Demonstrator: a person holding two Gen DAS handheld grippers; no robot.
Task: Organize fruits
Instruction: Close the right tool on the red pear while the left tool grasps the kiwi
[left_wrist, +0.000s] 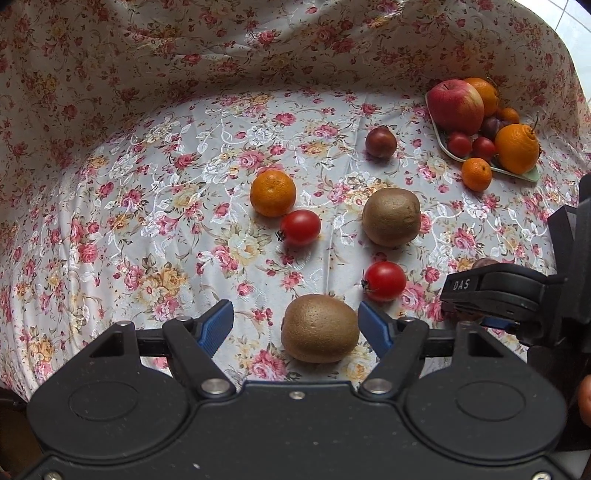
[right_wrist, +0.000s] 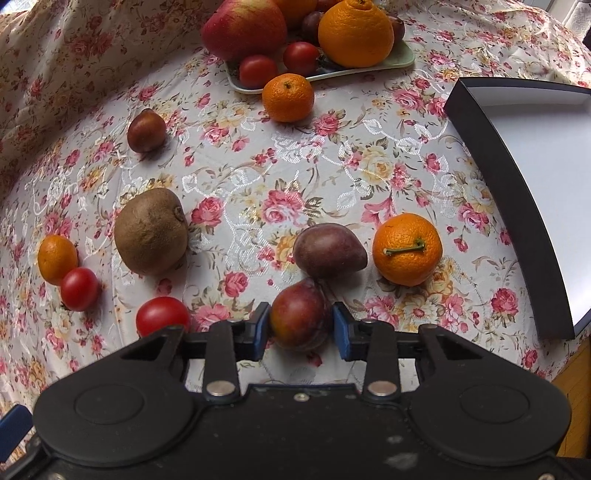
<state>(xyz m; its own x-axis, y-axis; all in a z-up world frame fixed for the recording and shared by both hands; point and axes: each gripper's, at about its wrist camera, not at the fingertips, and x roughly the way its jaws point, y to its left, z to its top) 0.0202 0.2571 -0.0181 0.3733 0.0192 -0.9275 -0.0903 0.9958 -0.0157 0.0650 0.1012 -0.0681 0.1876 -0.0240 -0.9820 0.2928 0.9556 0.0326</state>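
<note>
Right gripper (right_wrist: 301, 326): fingers half-closed around plum (right_wrist: 300, 314) on surface; contact uncertain. Plum soft, smooth; grip lightly at its widest part. Left gripper (left_wrist: 295, 326) wide open around kiwi (left_wrist: 319, 328).

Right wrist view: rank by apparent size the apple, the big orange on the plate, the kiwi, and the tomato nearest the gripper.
1. apple and big orange: look alike, and both are cut off by the top edge, so no ranking between them.
2. kiwi: nearer the camera, so its true rank is unsure.
3. tomato: clearly smallest.
</note>
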